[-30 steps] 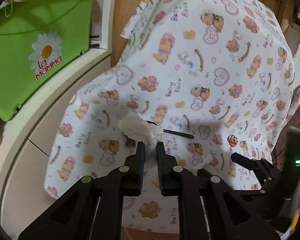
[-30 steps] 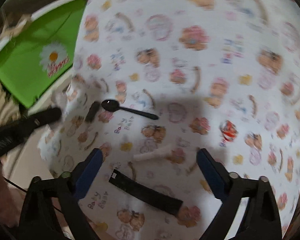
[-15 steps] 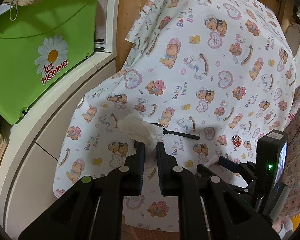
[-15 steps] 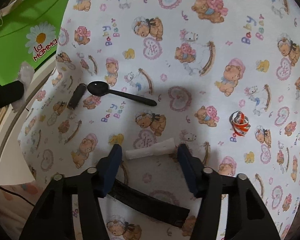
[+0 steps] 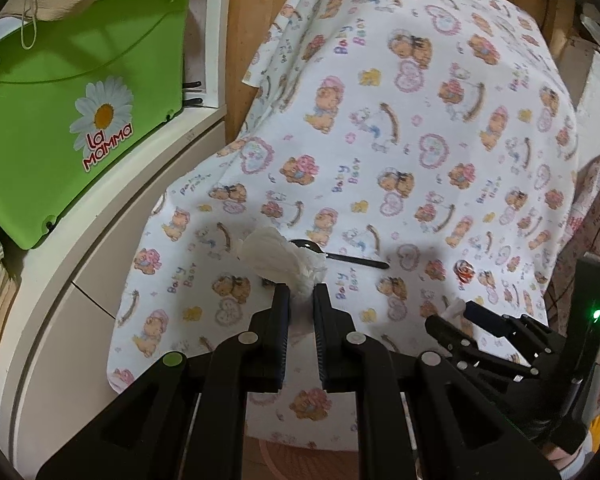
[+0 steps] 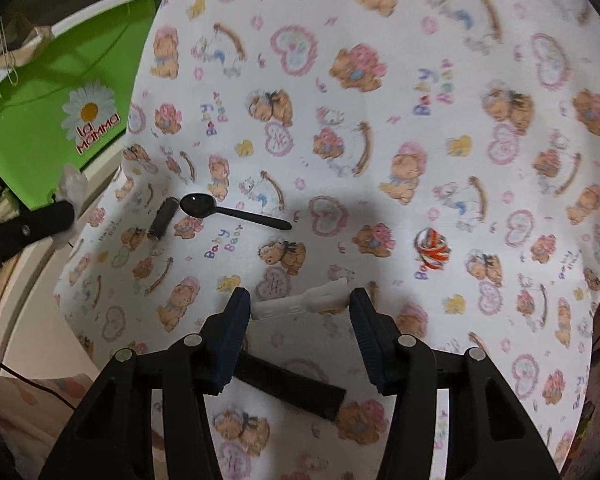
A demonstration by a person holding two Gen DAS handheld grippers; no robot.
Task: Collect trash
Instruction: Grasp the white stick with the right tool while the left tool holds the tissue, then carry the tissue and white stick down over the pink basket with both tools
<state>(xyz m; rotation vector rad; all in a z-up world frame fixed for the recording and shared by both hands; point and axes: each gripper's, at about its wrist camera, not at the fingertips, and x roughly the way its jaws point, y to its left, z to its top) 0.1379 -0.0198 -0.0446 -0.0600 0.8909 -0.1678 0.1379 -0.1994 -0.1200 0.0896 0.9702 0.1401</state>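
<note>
At nine o'clock the green bin (image 6: 60,92) is parked beside the bear-print cloth (image 6: 380,128), ready for trash. The left gripper (image 5: 301,292) is clamped on a crumpled white tissue (image 5: 280,260), already collected. At six o'clock a white plastic scrap (image 6: 300,304) is straddled by the right gripper (image 6: 300,304), its jaws just narrowed, left pad touching, not yet pinched.

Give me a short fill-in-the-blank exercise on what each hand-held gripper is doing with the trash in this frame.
1. The left hand-held gripper is shut on a crumpled white ____.
2. A white plastic piece lies between the fingers of the ____ hand-held gripper.
3. The black spoon lies on the ____-print cloth.
4. The bin beside the cloth is ____ in colour.

Missing words: tissue; right; teddy-bear; green
</note>
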